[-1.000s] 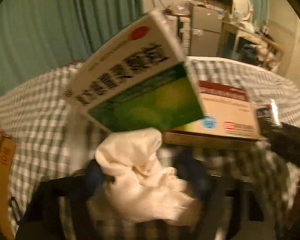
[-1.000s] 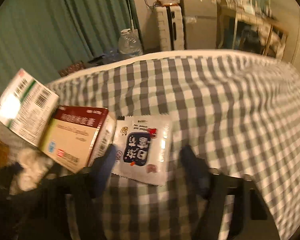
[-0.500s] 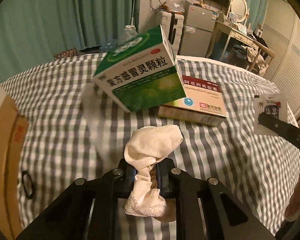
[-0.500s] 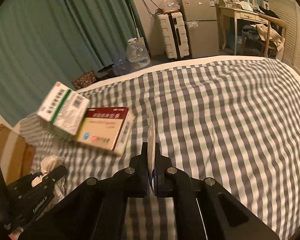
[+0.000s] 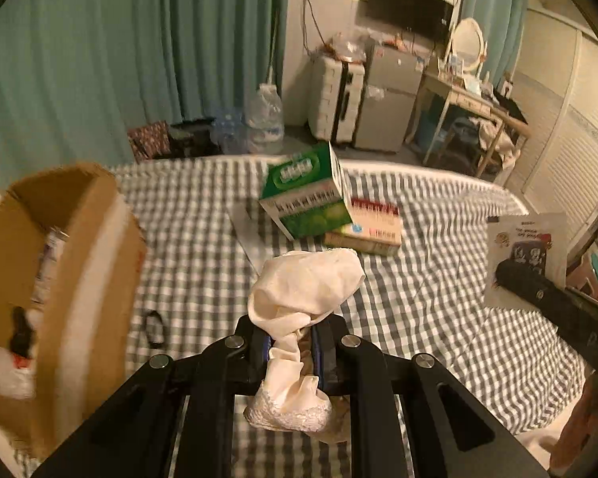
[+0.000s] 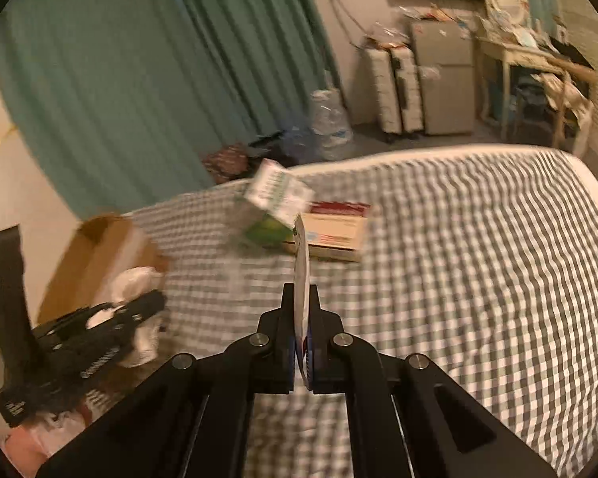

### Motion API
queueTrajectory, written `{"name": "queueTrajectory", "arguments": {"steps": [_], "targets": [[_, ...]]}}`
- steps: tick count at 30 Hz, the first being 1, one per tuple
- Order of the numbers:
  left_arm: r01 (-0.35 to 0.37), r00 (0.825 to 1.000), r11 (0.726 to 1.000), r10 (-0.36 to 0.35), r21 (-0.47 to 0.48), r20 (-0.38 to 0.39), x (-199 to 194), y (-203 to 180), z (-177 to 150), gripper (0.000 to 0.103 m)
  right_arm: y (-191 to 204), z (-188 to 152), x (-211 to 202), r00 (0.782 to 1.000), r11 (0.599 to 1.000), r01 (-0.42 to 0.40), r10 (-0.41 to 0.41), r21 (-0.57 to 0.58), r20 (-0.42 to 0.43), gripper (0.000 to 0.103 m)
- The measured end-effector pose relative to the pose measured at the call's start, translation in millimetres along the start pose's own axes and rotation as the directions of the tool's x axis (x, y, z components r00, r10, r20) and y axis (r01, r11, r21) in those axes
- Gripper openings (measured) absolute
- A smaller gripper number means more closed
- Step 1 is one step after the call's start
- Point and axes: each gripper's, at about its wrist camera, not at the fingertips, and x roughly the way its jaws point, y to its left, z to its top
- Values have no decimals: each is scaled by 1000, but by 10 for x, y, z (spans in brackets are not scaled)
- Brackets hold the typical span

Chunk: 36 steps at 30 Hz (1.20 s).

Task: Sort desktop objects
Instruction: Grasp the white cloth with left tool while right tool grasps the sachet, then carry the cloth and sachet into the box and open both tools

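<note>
My left tongs (image 5: pixel 290 344) pinch a crumpled cream cloth (image 5: pixel 303 290), my right tongs (image 6: pixel 301 310) a flat white printed sachet (image 6: pixel 301 263); a brown cardboard box (image 5: pixel 83 239) stands left, a tilted green-and-white carton (image 5: pixel 307 199) ahead.

Two medicine boxes (image 5: pixel 313 207) (one green, one red-topped), one cloth (image 5: pixel 303 290), one sachet (image 5: pixel 526 247), one cardboard box (image 5: pixel 87 247).

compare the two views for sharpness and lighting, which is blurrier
Right wrist view is blurrier: the grey-checked bedspread, green medicine box and brown cardboard box smear with motion. Left wrist view is sharper at centre, where the cream cloth is crisp, with blur on that cardboard box. Both are dim, warm-lit and fisheye-bent.
</note>
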Motion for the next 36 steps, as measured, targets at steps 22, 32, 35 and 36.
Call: {"name": "queueTrajectory", "arguments": {"steps": [22,32,35,36], "targets": [[-175,977,980,184,-89,108,-1161,1791,266,15,2549,278,-227,972,919,-221,236,-325,6,3],[-213,977,961,208,-173,-50,-523,2721,-233,15,3189,57,894,950,894,-302,251,-331,-187,4],[-211,976,964,198,-163,-89,-336,2804,-278,16,3266,9,1107,951,901,-292,236,-321,-201,6],[-197,978,966,183,-167,-98,-281,2837,-290,17,3296,3,1171,947,900,-302,245,-314,-209,6]]}}
